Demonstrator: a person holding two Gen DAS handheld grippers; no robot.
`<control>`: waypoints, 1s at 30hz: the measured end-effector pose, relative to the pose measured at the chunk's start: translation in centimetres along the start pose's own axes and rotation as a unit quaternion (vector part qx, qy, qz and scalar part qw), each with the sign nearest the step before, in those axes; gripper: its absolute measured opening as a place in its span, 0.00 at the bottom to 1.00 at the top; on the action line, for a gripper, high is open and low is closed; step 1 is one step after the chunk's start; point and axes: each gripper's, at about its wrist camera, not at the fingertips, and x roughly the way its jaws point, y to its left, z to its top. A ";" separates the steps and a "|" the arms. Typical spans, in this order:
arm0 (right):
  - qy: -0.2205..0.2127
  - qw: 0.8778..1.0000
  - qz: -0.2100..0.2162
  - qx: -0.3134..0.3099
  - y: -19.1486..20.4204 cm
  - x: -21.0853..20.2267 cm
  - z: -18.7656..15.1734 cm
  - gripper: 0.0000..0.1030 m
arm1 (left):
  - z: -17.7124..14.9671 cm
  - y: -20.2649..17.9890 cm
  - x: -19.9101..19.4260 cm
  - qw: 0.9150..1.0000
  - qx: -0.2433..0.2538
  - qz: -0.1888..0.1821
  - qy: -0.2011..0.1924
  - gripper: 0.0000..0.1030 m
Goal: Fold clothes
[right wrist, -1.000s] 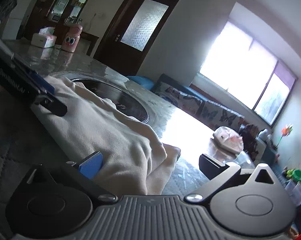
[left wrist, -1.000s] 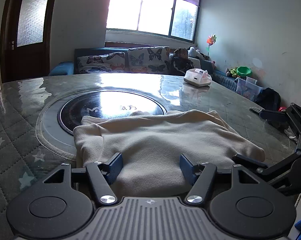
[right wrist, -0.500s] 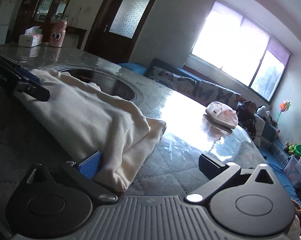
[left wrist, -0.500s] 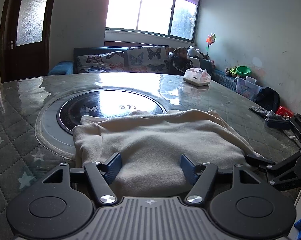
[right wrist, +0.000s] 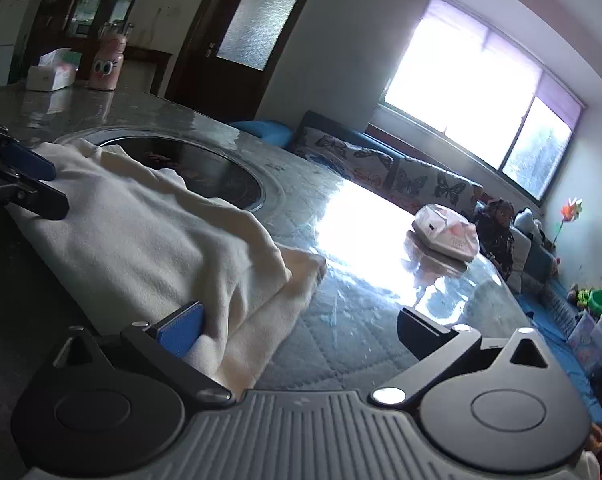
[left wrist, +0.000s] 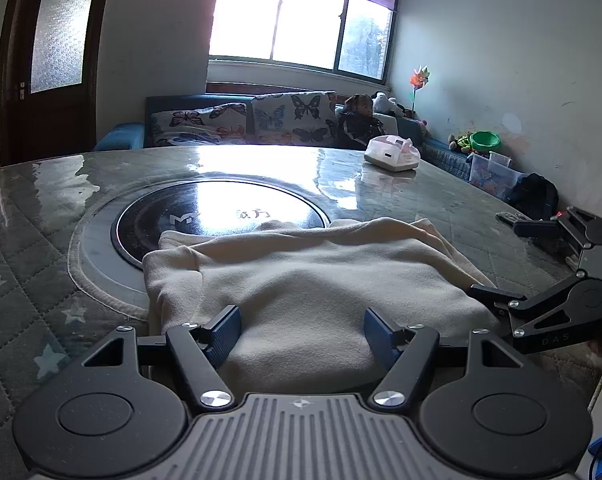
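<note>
Cream garment point(left wrist: 313, 280) lies folded on counter point(left wrist: 41, 240). Left tongs point(left wrist: 301, 330) wide apart, gripping nothing; right tongs point(right wrist: 301, 320) likewise.

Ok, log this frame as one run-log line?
stage: fold pressed flat | item: cream fleece garment folded on grey quilted table | left gripper: jaws open astride its near edge | right gripper: jaws open at its corner
</note>
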 end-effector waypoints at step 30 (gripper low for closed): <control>0.010 0.999 0.031 -0.023 -1.3 6.0 5.2 1.00 | -0.1 -0.1 0.1 1.000 0.004 -0.009 0.000 0.76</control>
